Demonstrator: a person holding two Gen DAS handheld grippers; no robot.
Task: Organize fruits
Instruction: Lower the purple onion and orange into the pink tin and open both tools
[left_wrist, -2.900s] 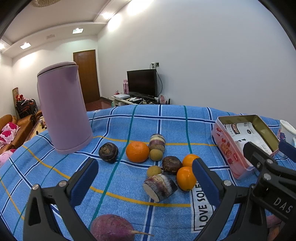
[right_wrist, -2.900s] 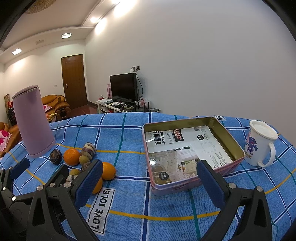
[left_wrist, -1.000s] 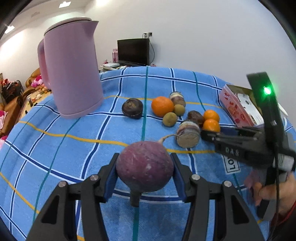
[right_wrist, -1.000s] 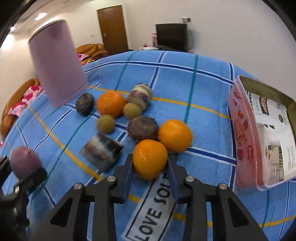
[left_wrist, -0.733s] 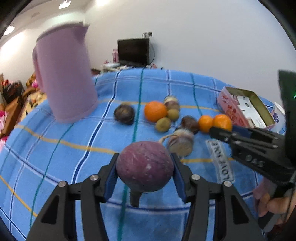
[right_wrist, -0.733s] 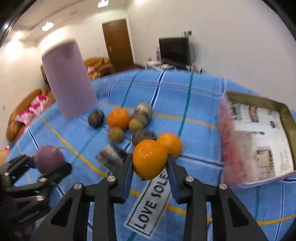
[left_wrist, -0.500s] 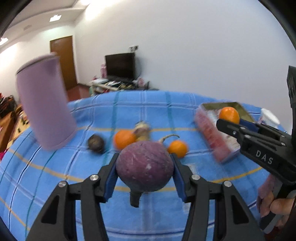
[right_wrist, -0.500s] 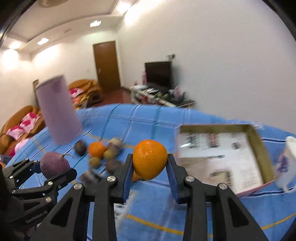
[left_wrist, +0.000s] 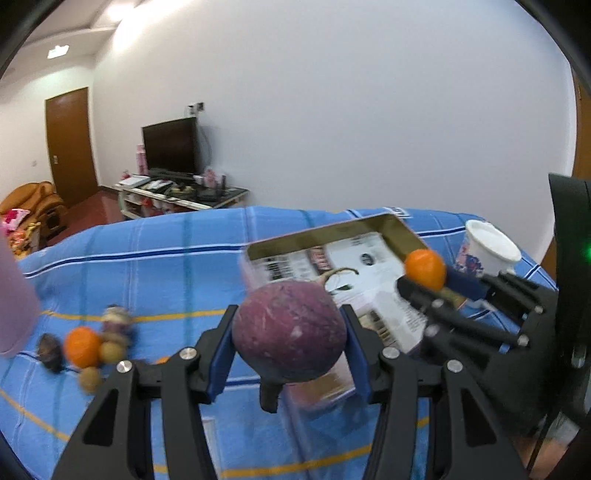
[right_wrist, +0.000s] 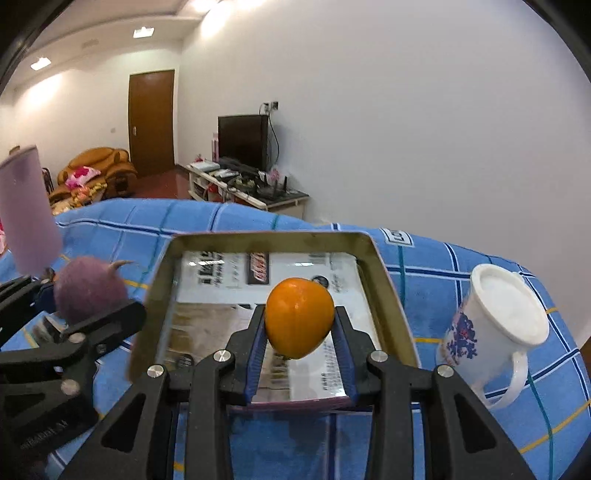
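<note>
In the left wrist view, a white mug (left_wrist: 487, 248) with a blue floral print is standing at the far right of the blue checked worktop (left_wrist: 155, 258), just beyond the tin box (left_wrist: 332, 236), and a blurred pink kettle (left_wrist: 14, 295) is showing at the left edge. A cluster of loose fruits (left_wrist: 88, 350) is lying on the worktop at the left, well apart from the tin box. The left claw (left_wrist: 290, 347) is gripping a purple round fruit (left_wrist: 290, 328), its blue pads pressing both sides; the fruit is dull, mottled and has a curled stem, and it is hanging in front of the tin box's near left corner. To the right, the right claw (left_wrist: 430, 278) is pinching an orange (left_wrist: 424, 268) over the box's right part. In the right wrist view, the tin box (right_wrist: 384, 280) is sitting straight ahead with printed paper lining its bottom, the white mug (right_wrist: 495, 325) leaning just to its right, and the pink kettle (right_wrist: 26, 218) far left. The right claw (right_wrist: 299, 341) is closing tightly on the orange (right_wrist: 299, 317), which is glossy, smooth and slightly oval, and is hovering above the box's near middle. The left claw (right_wrist: 77, 317) is holding the purple round fruit (right_wrist: 88, 293) just left of the box's left wall, looking fuzzy from blur.
</note>
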